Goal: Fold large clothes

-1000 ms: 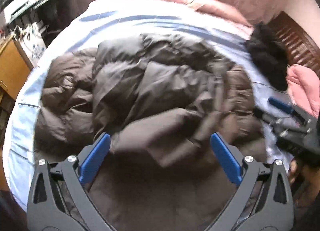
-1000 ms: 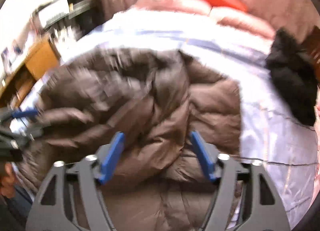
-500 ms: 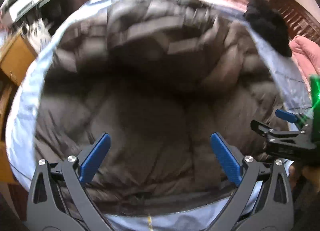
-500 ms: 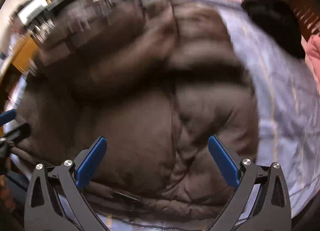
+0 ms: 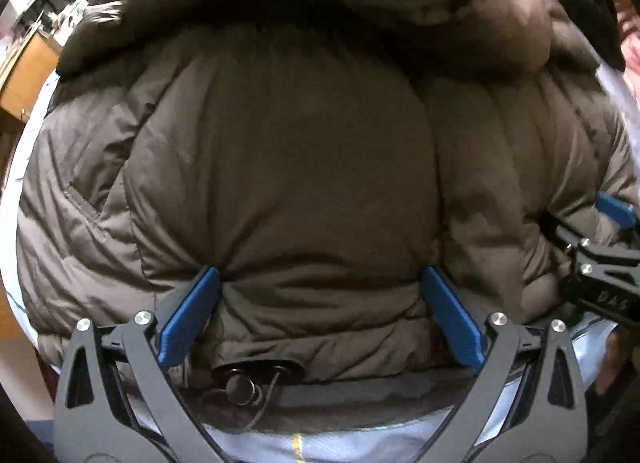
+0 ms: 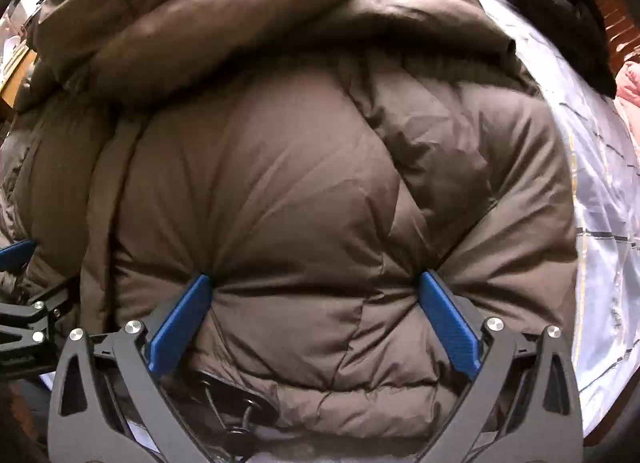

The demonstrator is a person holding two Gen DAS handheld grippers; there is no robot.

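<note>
A big brown puffer jacket [image 5: 288,151] lies on the bed and fills both views [image 6: 304,167]. My left gripper [image 5: 320,279] is open, its blue fingertips pressed into the padded hem near the bed's front edge. A black drawcord toggle [image 5: 240,385] sits at the hem between the fingers. My right gripper [image 6: 316,283] is open too, fingertips dug into the hem further right, and it also shows at the right edge of the left wrist view [image 5: 600,259]. The left gripper shows at the left edge of the right wrist view [image 6: 24,303].
The pale blue bedsheet [image 6: 600,203] shows right of the jacket and along the front edge [image 5: 320,443]. A black furry garment [image 6: 560,7] lies at the back right. A wooden desk [image 5: 28,67] stands left of the bed.
Both grippers have dropped down and forward onto the jacket's hem. The jacket now fills the views, and the fingertips press into it. The right gripper opened wider early on.
</note>
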